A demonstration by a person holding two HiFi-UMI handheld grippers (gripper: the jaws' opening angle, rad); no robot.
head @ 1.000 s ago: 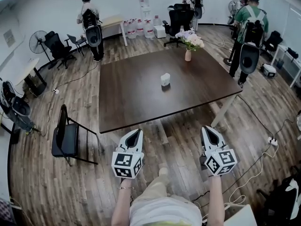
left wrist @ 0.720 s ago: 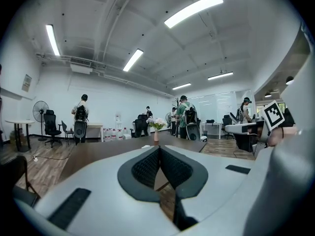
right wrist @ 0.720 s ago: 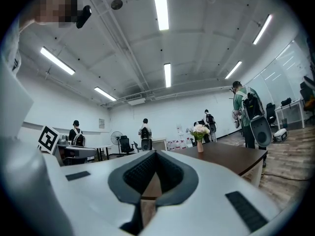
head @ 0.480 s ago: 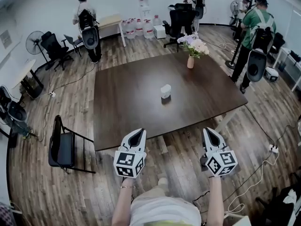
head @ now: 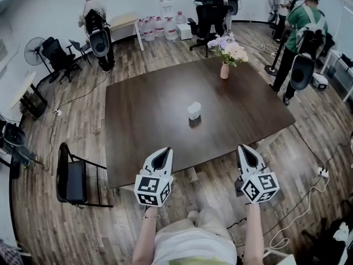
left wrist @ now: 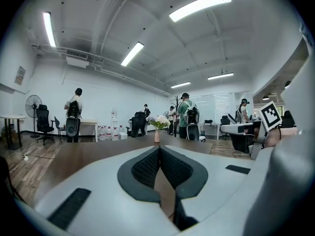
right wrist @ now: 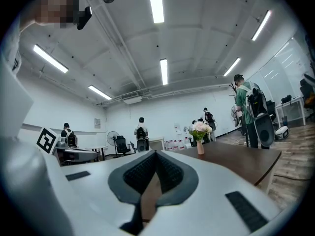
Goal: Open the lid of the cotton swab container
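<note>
The dark ribbed fingers (left wrist: 141, 170) of the left gripper (head: 162, 151) are pressing together with nothing between them. The fingers (right wrist: 172, 173) of the right gripper (head: 245, 149) are doing likewise. The small white cotton swab container (head: 194, 110) is standing near the middle of the dark brown rectangular wooden table (head: 149, 115), well apart from both grippers, which are hovering at the table's near edge. A slim pink vase of pale flowers (head: 225, 69) is standing toward the far right corner. A black chair (head: 74, 178) is sitting left of the table.
</note>
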